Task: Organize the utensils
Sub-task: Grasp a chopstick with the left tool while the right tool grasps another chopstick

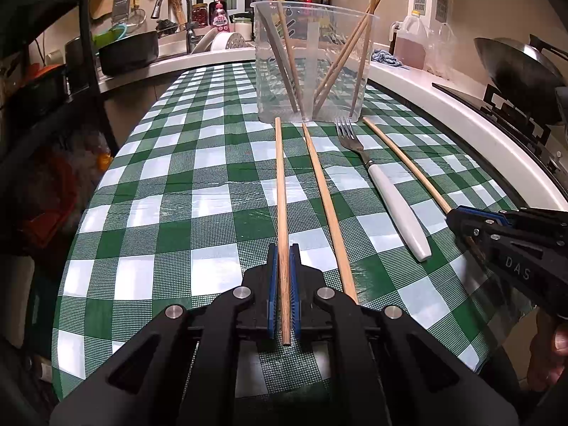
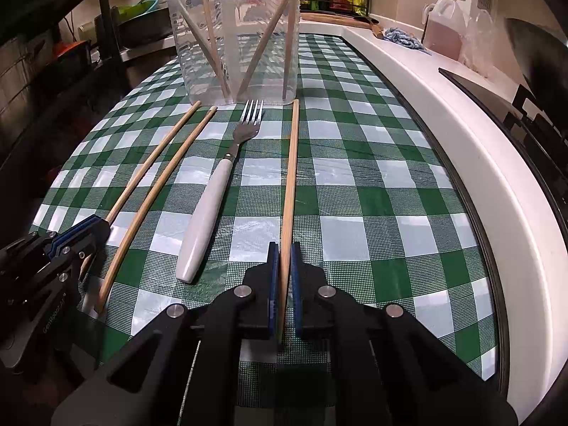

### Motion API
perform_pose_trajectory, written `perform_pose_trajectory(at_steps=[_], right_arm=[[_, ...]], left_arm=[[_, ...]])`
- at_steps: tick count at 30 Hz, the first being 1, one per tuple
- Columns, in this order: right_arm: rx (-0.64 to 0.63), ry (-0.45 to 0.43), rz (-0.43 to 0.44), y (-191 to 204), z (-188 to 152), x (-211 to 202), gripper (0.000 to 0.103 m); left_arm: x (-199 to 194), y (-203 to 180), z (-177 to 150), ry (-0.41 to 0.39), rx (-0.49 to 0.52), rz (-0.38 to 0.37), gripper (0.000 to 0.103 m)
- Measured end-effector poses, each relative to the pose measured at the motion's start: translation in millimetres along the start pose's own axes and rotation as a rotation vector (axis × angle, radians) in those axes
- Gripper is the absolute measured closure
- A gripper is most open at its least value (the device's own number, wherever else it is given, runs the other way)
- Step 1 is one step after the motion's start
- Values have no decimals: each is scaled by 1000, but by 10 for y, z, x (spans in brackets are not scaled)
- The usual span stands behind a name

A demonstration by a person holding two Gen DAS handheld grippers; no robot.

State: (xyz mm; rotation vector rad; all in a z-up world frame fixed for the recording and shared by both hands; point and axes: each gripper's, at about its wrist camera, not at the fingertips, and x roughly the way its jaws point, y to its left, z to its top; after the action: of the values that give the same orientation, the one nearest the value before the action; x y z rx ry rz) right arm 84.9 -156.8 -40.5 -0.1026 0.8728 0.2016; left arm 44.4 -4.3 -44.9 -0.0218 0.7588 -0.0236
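1. Nearest the left wrist camera, the left gripper (image 1: 283, 259) is seen with its blue pads (image 1: 272, 284) pinched on the near end of the leftmost chopstick (image 1: 280, 191), which lies along the checked tablecloth (image 1: 177, 177).
2. Nearest the right wrist camera, the right gripper (image 2: 283, 259) is likewise pinched on the near end of the rightmost chopstick (image 2: 291, 163), whose far tip is found close to the base of the clear plastic cup (image 2: 234, 46).
3. Between the two held sticks, a loose chopstick (image 1: 325, 198) and a fork (image 1: 376, 181) with a white handle are laid flat on the cloth; neither is touched by a gripper, and the fork's tines are pointed toward the cup.
4. At the lower right edge of the left view, part of a hand (image 1: 553, 351) is visible on the right tool.
5. Beyond the far tips of all four utensils, the cup is stood upright on the cloth; several chopsticks (image 1: 340, 53) are leaned inside it.
6. Farther back, a white counter (image 2: 408, 81) is shown carrying a jug (image 2: 443, 25) of reddish liquid, with a sink tap (image 1: 174, 3) at the far left.
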Motion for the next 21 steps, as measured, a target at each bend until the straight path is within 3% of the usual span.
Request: perform_pose_trajectory(at_steps=[21], right_arm=[[14,1,17,-8,8,-10,97]], left_arm=[[-17,16,4,3,-14,-5,97]])
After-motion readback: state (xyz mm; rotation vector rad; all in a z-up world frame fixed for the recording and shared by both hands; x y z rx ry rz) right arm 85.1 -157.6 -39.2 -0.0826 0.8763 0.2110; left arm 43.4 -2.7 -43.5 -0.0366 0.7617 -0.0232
